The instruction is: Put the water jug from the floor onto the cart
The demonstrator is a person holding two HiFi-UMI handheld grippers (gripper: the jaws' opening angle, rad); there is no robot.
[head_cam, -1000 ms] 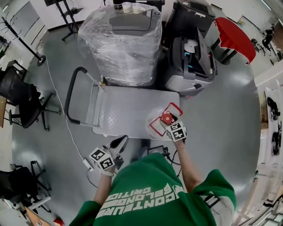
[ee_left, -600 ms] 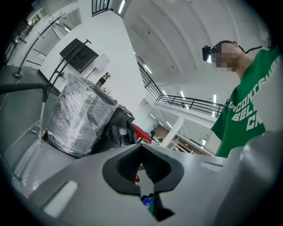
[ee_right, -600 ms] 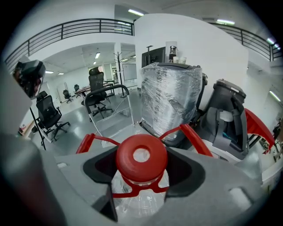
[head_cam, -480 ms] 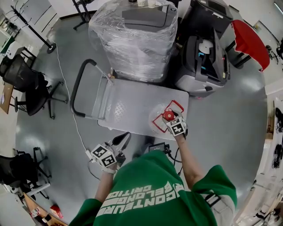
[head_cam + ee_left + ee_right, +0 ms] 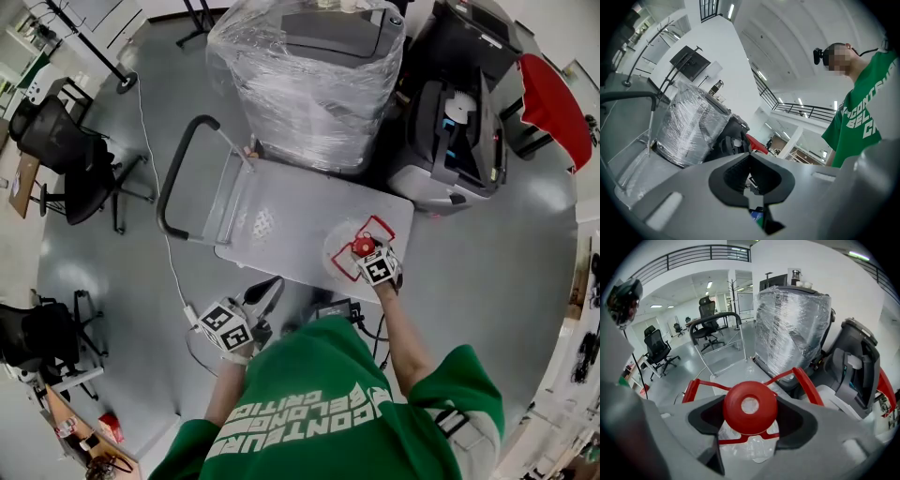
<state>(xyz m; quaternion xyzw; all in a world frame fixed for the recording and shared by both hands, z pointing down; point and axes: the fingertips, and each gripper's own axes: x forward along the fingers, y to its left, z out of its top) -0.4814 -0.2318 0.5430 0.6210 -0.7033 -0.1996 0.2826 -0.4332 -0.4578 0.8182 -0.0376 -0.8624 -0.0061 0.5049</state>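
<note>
The clear water jug (image 5: 341, 253) with a red cap (image 5: 362, 246) and red handle stands upright on the grey cart (image 5: 281, 225), near its front right corner. My right gripper (image 5: 367, 253) is shut on the jug's neck just under the cap (image 5: 750, 406). The red handle (image 5: 808, 383) loops out past the jaws in the right gripper view. My left gripper (image 5: 269, 291) hangs over the floor in front of the cart, shut with nothing in it. In the left gripper view its jaws (image 5: 750, 161) meet and point up toward the room.
A machine wrapped in plastic film (image 5: 305, 80) stands right behind the cart, with a grey printer (image 5: 459, 131) to its right. The cart's black push handle (image 5: 176, 173) is at the left. A cable (image 5: 169, 262) trails on the floor; office chairs (image 5: 75, 159) stand far left.
The head view has shifted a little. The jug stays at the cart's front right corner with my right gripper on it, and my left gripper holds its place.
</note>
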